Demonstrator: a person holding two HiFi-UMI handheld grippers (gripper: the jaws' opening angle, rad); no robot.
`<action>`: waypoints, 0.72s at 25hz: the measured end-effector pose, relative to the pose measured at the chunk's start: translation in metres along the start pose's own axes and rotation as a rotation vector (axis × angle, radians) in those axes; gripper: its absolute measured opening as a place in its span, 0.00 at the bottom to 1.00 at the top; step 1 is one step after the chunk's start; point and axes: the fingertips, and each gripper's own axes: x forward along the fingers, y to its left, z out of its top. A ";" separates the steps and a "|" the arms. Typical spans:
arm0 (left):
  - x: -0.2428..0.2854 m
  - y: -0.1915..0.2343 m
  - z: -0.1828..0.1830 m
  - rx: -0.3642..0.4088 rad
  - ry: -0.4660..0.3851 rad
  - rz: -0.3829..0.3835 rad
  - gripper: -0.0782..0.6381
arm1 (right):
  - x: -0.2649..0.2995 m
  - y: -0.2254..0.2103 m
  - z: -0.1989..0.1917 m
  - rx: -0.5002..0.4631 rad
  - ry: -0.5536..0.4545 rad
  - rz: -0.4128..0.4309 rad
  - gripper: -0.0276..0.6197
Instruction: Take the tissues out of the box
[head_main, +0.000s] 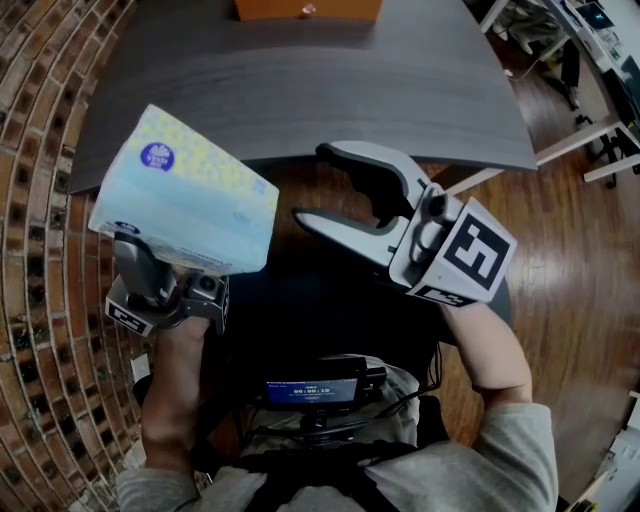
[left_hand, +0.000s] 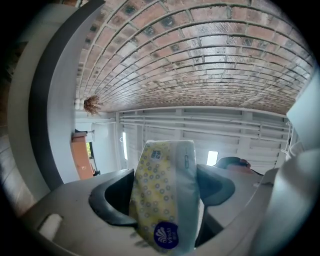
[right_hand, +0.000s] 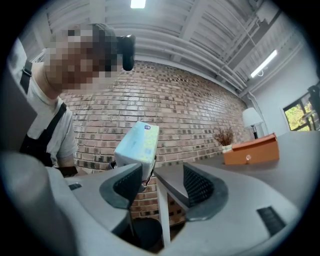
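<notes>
A soft pack of tissues (head_main: 185, 190), pale blue with yellow dots and a round blue logo, is held up in the air at the left of the head view. My left gripper (head_main: 172, 255) is shut on its lower end from below. In the left gripper view the pack (left_hand: 162, 195) stands upright between the two dark pads (left_hand: 112, 197) of the left gripper (left_hand: 162, 187). My right gripper (head_main: 314, 184) is open and empty, jaws pointing left at the pack's near edge, a short gap away. In the right gripper view the pack (right_hand: 137, 142) shows beyond the right gripper (right_hand: 160, 182), above the left jaw.
A dark grey table (head_main: 300, 90) lies ahead, with an orange box (head_main: 308, 9) at its far edge. Brick paving (head_main: 40, 150) runs along the left, wooden floor (head_main: 570, 260) on the right. White desk legs (head_main: 600, 140) stand at the upper right. A small screen device (head_main: 315, 390) hangs at the person's chest.
</notes>
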 end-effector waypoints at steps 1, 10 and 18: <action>0.000 0.000 0.000 0.000 0.002 0.000 0.63 | 0.000 0.000 0.000 -0.005 0.003 0.000 0.44; -0.002 0.001 -0.002 -0.011 0.003 0.002 0.63 | 0.001 0.003 -0.003 -0.023 0.016 0.002 0.44; -0.003 0.001 -0.003 -0.013 0.004 -0.001 0.63 | -0.001 0.005 -0.003 -0.009 0.016 0.005 0.44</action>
